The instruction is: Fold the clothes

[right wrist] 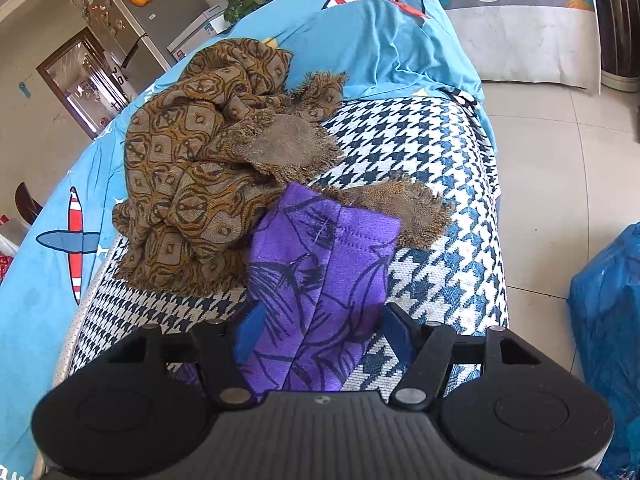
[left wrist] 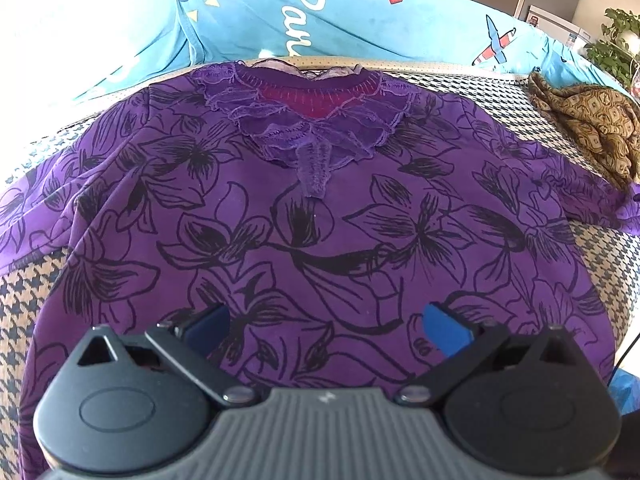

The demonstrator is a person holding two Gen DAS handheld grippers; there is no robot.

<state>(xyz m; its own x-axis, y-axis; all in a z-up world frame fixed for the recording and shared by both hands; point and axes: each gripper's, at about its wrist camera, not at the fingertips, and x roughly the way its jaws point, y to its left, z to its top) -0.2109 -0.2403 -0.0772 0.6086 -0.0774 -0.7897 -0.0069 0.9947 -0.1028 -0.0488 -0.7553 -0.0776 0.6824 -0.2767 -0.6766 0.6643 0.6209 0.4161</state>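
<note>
A purple top point(left wrist: 320, 220) with black flower outlines and a ruffled lace neckline lies spread flat, front up, collar away from me. My left gripper point(left wrist: 326, 312) hovers over its lower body, jaws wide open with nothing between them. In the right wrist view the top's right sleeve point(right wrist: 320, 248) lies stretched out, its cuff end resting against a brown scarf point(right wrist: 192, 160). My right gripper point(right wrist: 323, 312) straddles the sleeve, open, and the blue pads point(right wrist: 250, 326) stand at either side of the cloth without pinching it.
The top rests on a houndstooth-patterned cushion point(right wrist: 420, 152). A light blue printed sheet point(left wrist: 248, 12) covers the backrest behind. The crumpled brown scarf point(left wrist: 592, 128) sits at the right end. Tiled floor and a blue bag point(right wrist: 608, 300) lie beyond the right edge.
</note>
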